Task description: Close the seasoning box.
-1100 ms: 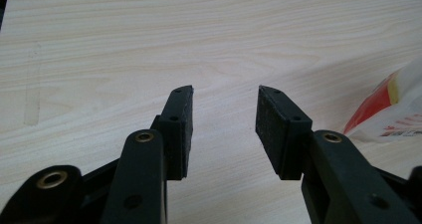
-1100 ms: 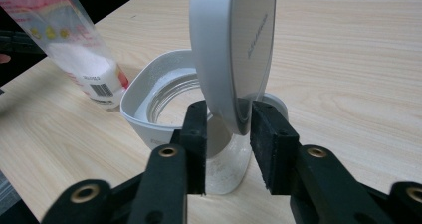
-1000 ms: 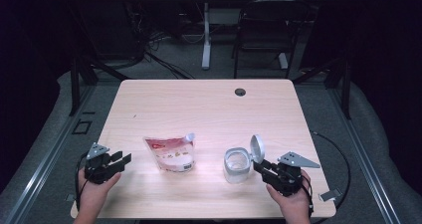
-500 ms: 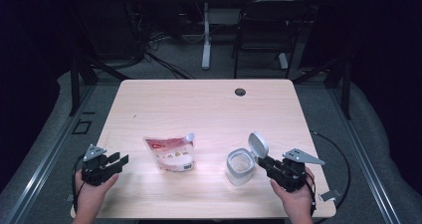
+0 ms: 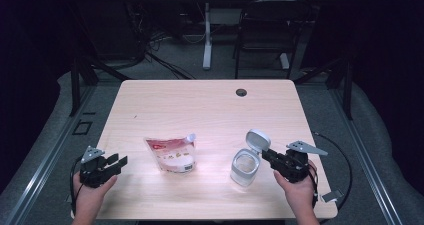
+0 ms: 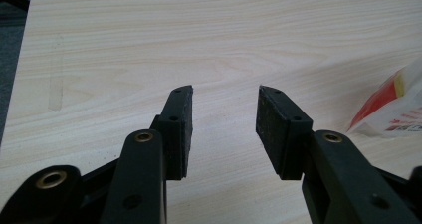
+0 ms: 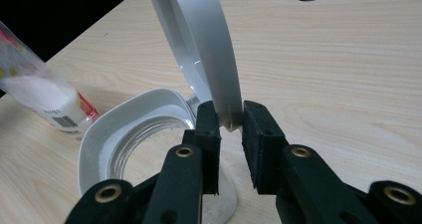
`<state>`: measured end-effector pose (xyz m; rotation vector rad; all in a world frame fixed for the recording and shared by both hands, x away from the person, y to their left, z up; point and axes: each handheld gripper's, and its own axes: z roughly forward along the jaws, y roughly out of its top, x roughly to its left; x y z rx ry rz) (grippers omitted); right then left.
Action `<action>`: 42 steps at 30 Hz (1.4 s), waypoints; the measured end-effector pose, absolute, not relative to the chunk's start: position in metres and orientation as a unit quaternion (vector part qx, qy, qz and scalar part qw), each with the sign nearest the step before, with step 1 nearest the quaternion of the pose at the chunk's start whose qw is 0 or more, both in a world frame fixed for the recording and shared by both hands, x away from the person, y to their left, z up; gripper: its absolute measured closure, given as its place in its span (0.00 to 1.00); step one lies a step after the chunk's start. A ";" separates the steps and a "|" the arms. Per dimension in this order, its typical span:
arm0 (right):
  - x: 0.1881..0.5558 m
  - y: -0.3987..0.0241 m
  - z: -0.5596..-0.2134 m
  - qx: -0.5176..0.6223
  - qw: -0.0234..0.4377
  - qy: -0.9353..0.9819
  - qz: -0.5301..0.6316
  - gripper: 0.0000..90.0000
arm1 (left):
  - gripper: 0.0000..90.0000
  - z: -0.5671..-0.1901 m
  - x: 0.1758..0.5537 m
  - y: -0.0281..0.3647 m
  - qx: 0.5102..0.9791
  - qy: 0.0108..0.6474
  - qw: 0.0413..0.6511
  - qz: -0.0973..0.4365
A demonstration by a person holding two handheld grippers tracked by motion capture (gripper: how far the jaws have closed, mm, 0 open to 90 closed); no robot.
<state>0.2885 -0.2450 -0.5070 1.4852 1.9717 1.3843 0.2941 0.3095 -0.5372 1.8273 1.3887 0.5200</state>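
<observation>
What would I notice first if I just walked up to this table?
Probably the jar near the front right of the table, with its white flip lid standing up, pinched between the closing jaws of the right gripper. Next, the red-and-white pouch lying flat to its left.

A dark room with grey floor (image 5: 165, 87), black chair (image 5: 262, 35) and cables (image 5: 150, 55).
</observation>
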 end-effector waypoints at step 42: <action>0.284 -0.256 -0.506 0.482 0.210 0.699 0.484 0.51 | 0.61 -0.537 0.295 0.303 0.729 0.526 0.394 0.192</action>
